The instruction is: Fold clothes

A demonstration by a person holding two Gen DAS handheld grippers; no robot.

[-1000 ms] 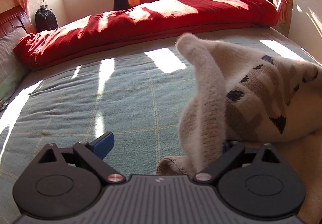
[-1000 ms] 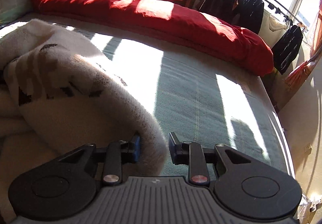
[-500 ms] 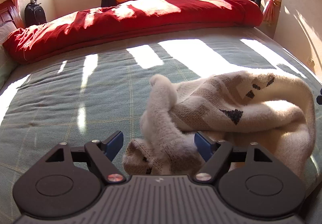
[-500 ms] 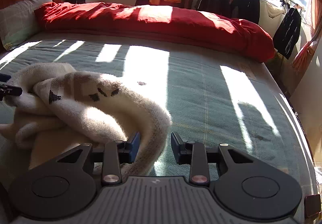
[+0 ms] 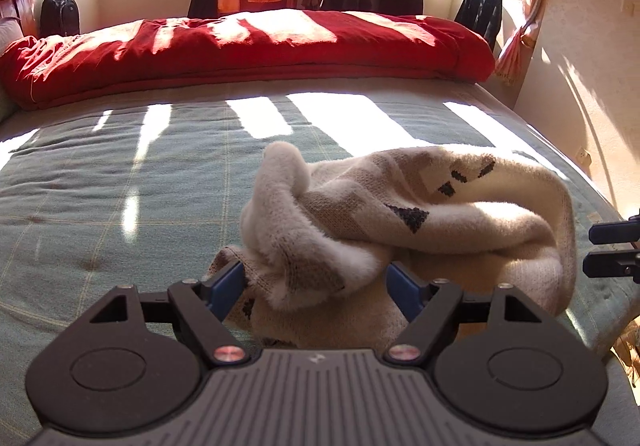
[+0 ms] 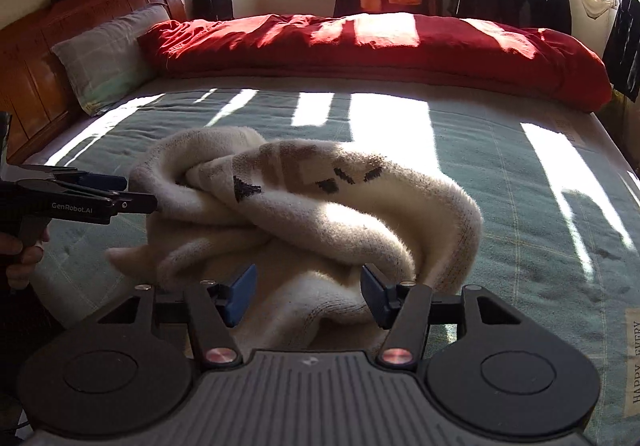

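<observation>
Now we have both tools released. Our right gripper is opening: its blue pads stand apart with the cream knitted sweater with brown and black pattern lying loose between them, touching neither pad firmly. A second ago these jaws were nearly closed on the sweater's edge. Our left gripper is also open, its blue pads flanking a fold of the same sweater without pressing it; it has narrowed slightly from its widest and now holds steady.

Outward from the tools, the sweater sits as a bunched, rolled heap on the near part of the green checked bedspread, where a second ago it hung lifted. The left tool shows at the left edge of the right view, held in a hand. At the far side lies the long red quilt.

We judge that the garment has been dropped, not folded: it needs regripping and spreading flat before any fold.
</observation>
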